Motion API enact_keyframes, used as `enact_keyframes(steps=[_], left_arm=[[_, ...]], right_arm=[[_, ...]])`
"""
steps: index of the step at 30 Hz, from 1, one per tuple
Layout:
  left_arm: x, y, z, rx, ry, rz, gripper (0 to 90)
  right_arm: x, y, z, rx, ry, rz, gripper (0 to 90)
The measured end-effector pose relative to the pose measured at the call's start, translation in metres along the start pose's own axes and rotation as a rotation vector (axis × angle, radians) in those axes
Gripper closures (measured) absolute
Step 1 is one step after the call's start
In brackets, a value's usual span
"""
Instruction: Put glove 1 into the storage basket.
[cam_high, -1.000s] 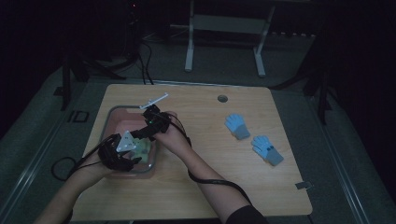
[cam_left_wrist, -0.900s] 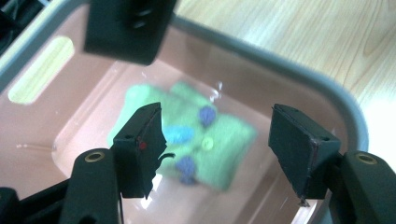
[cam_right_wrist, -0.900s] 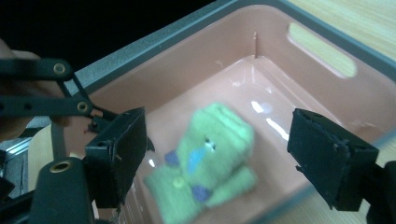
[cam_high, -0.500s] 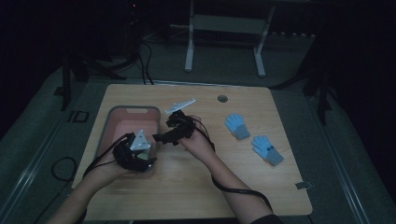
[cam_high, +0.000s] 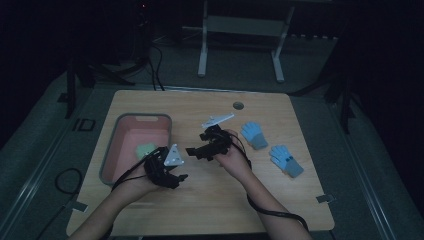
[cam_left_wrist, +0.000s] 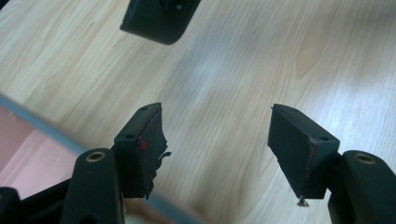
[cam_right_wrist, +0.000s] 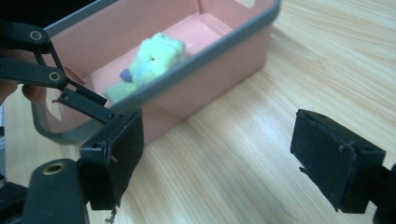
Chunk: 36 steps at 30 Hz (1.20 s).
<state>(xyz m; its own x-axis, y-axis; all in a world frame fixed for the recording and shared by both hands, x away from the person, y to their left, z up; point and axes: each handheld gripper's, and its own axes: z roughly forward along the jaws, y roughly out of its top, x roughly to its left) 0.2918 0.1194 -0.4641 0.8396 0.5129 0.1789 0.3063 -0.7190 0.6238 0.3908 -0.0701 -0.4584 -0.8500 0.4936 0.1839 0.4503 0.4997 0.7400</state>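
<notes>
We read the job as gathering gloves into the pink bin (cam_high: 116, 160) on the counter (cam_high: 210, 205). One green glove (cam_high: 145, 149) already lies inside the bin; two blue gloves (cam_high: 254, 135) (cam_high: 285, 160) lie on the counter well to the right of the bin, so we judge about a third done. Just right of the bin, our left gripper (cam_left_wrist: 217, 140) has its jaws parted with nothing between them. Farther right of the bin, our right gripper (cam_right_wrist: 219, 158) is likewise spread and empty.
</notes>
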Motion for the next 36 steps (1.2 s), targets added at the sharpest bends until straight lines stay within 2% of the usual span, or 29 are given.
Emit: enact_keyframes(steps=[2,4,6,8,10,11,13,17,22,27,32,33,36], left_arm=[[-0.001,0.003,0.003,-0.015,-0.013,-0.031,36.3],[-0.003,0.006,0.007,-0.023,-0.021,-0.053,31.6],[-0.007,0.009,0.012,-0.02,-0.027,-0.062,26.6],[-0.01,0.012,0.018,-0.002,-0.028,-0.066,15.2],[-0.013,0.014,0.024,0.01,-0.046,-0.063,12.7],[-0.014,0.015,0.027,0.023,-0.06,-0.069,7.2],[-0.017,0.017,0.032,0.013,-0.08,-0.077,2.5],[-0.021,0.017,0.042,-0.018,-0.088,-0.069,2.5],[-0.028,0.014,0.054,-0.078,-0.049,-0.062,2.5],[-0.034,0.008,0.061,-0.122,-0.053,-0.073,2.5],[-0.041,0.001,0.07,-0.131,-0.059,-0.063,2.5],[-0.042,-0.001,0.072,-0.128,-0.071,-0.065,2.5],[-0.046,-0.005,0.079,-0.12,-0.085,-0.068,2.5]], right_arm=[[-0.003,-0.005,-0.006,-0.002,-0.006,0.006,17.4],[-0.005,-0.01,-0.012,-0.005,-0.015,-0.003,17.4],[-0.008,-0.016,-0.017,-0.004,-0.028,-0.009,16.9],[-0.011,-0.021,-0.021,0.001,-0.037,-0.013,16.2],[-0.014,-0.026,-0.026,-0.002,-0.049,-0.011,15.5],[-0.015,-0.028,-0.028,-0.005,-0.052,-0.01,15.0],[-0.018,-0.032,-0.032,-0.005,-0.056,-0.01,14.6],[-0.021,-0.042,-0.037,-0.019,-0.087,-0.032,13.9],[-0.027,-0.054,-0.038,-0.026,-0.082,-0.02,13.8],[-0.034,-0.068,-0.04,-0.026,-0.083,0.015,12.6],[-0.044,-0.081,-0.046,-0.026,-0.091,0.055,12.4],[-0.046,-0.083,-0.048,-0.021,-0.094,0.064,12.6],[-0.049,-0.091,-0.052,-0.01,-0.138,0.047,13.1]])
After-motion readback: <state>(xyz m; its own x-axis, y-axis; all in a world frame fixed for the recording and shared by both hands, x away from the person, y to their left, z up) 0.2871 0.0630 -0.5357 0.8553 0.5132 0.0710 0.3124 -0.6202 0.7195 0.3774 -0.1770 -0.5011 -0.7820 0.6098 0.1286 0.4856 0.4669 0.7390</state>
